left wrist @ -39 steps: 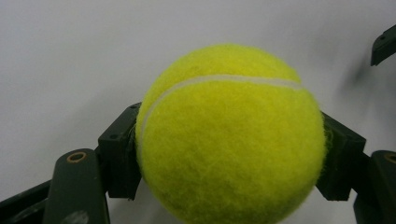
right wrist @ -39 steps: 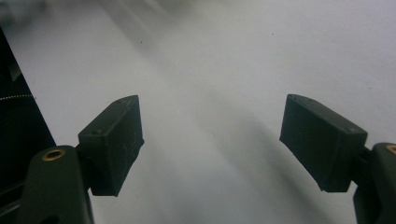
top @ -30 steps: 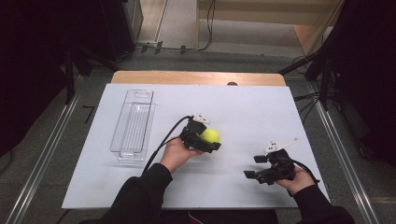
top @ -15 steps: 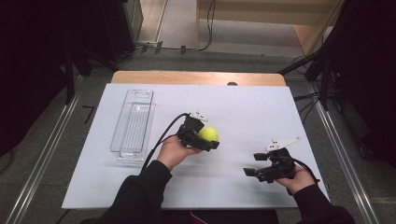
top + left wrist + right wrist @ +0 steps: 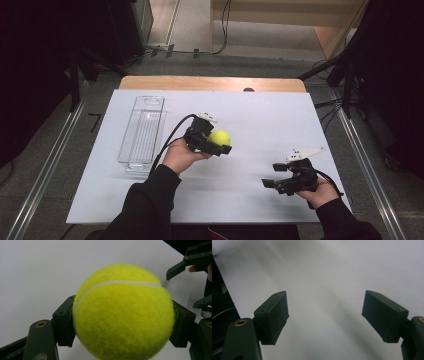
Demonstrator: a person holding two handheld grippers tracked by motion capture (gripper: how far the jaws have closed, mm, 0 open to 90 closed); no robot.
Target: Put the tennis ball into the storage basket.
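Gripping the yellow tennis ball [image 5: 220,137] between its two black pads, the left hand-held gripper [image 5: 216,142] is hanging above the middle of the white table [image 5: 260,107], with the ball pinched on both sides in the left gripper view [image 5: 123,312]. Compared with a second ago, the left hand [image 5: 179,156] is sitting a little higher and a touch farther up the table in the high view, carrying the ball along with it; the clamp on the ball is looking the same as before. The ball is now standing clear of the table surface, just right of the clear plastic tray [image 5: 142,135], which is lying in the same place on the left part of the table, well apart from the ball.

The right hand-held gripper [image 5: 280,183] is resting low near the table's right front corner, where it was in the earlier frames. Its jaws are spread wide with nothing between them, and the right gripper view is showing bare white table behind the pads [image 5: 273,316]. The two grippers are staying well apart from each other.
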